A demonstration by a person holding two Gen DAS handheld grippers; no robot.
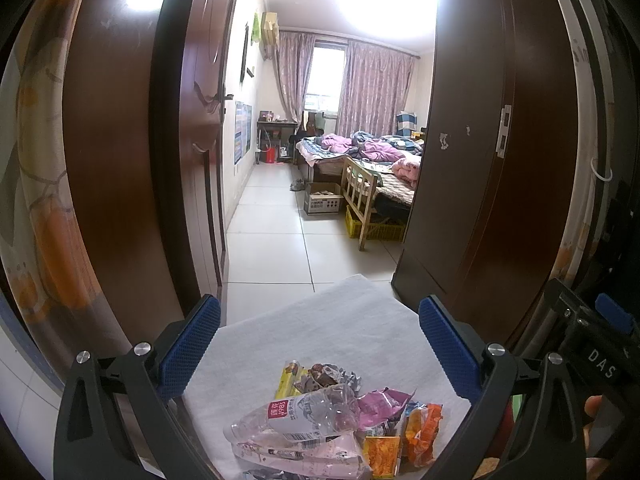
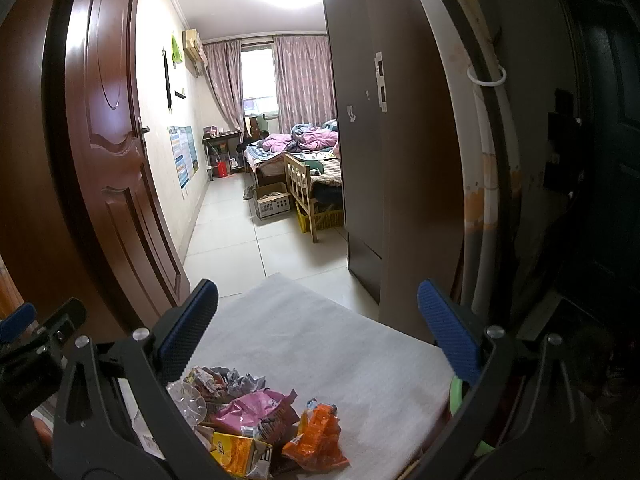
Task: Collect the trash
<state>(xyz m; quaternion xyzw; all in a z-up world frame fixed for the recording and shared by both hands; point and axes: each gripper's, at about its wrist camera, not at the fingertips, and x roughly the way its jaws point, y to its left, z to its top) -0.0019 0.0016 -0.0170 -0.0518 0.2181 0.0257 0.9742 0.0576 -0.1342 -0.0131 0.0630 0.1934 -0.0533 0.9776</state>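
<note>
Trash pile (image 1: 332, 420) on white sheet (image 1: 340, 328), bedroom doorway.

Each tool (image 1: 320, 326) is black-framed with silver screws, blue dimpled pads (image 1: 192, 344); one bears "DAS".

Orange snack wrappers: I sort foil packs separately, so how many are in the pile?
2. A crumpled orange wrapper sits at the pile's right edge, and an orange-yellow carton-like pack lies just left of it, on the white sheet. Others may be hidden underneath.

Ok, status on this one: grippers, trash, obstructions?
Left gripper open, right gripper open, both empty. Trash pile untouched on white mat. Nothing blocking.
</note>
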